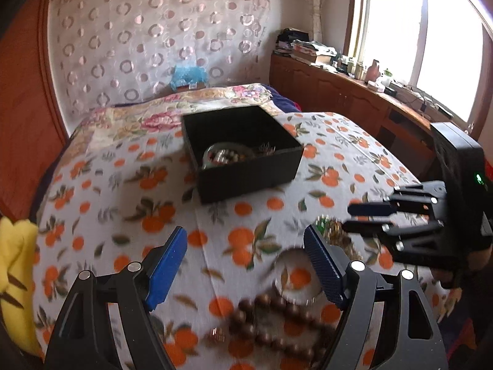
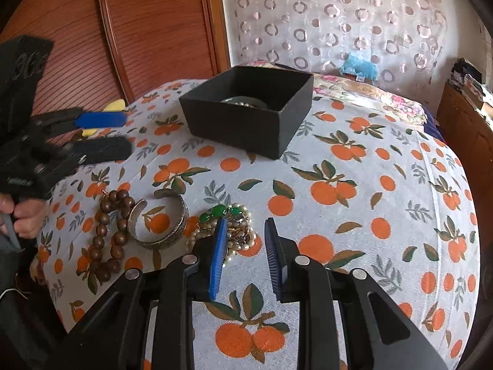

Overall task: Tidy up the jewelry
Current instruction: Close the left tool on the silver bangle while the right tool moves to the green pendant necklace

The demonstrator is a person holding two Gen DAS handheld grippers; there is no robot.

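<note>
A white bed cover printed with oranges and green leaves (image 2: pixel 354 160) carries everything here. Toward the far side stands a square black open-topped box (image 2: pixel 246 109); a glassy bangle and a string of pale beads (image 1: pixel 226 154) already lie inside it.

Nearer the cameras, three pieces lie in a row on the cover. A strand of round dark brown wooden beads (image 2: pixel 106 234) curls at the left of the right wrist view. Just beside it sits an open silver-coloured metal cuff bracelet (image 2: pixel 160 219), and next to that a tangled heap of pearl and gold chain with green stones (image 2: pixel 228 225).

The right gripper (image 2: pixel 245 256) hovers low with its blue-padded fingers partly apart and nothing between them; its left finger overlaps the edge of the pearl heap in the picture, though I cannot tell whether it touches.

The left gripper (image 1: pixel 246 268) hangs over the wooden beads and the cuff, its fingers spread wide and empty. That view is blurred, so the jewelry beneath it is indistinct.

A yellow soft object (image 1: pixel 15 277) lies at the bed's left edge.
</note>
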